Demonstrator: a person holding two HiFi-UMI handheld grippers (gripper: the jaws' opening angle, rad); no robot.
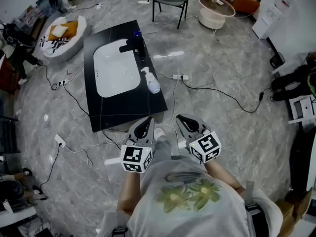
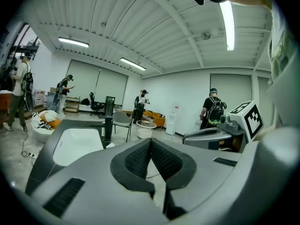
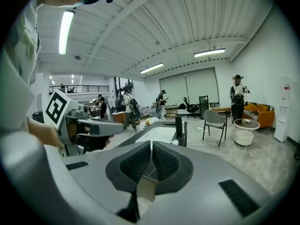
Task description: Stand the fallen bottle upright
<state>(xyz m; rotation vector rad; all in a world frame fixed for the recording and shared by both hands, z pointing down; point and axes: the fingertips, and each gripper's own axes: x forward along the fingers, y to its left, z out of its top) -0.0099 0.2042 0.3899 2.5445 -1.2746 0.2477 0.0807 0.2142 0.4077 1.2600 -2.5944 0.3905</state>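
Both hands sit low before the person, left gripper (image 1: 147, 120) and right gripper (image 1: 182, 118) dipping slightly, jaws pinched together on nothing. Overhead, the white pump bottle (image 1: 152, 81) lies on the black countertop (image 1: 123, 113) beside the basin (image 1: 116, 69); gripper views add bystanders (image 2: 213, 109) behind

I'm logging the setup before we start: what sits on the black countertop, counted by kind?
White sink basin: 1
Black faucet: 1
White pump bottle, lying on its side: 1
Total: 3
A small blue spot by the faucet is too small to identify and is not counted.
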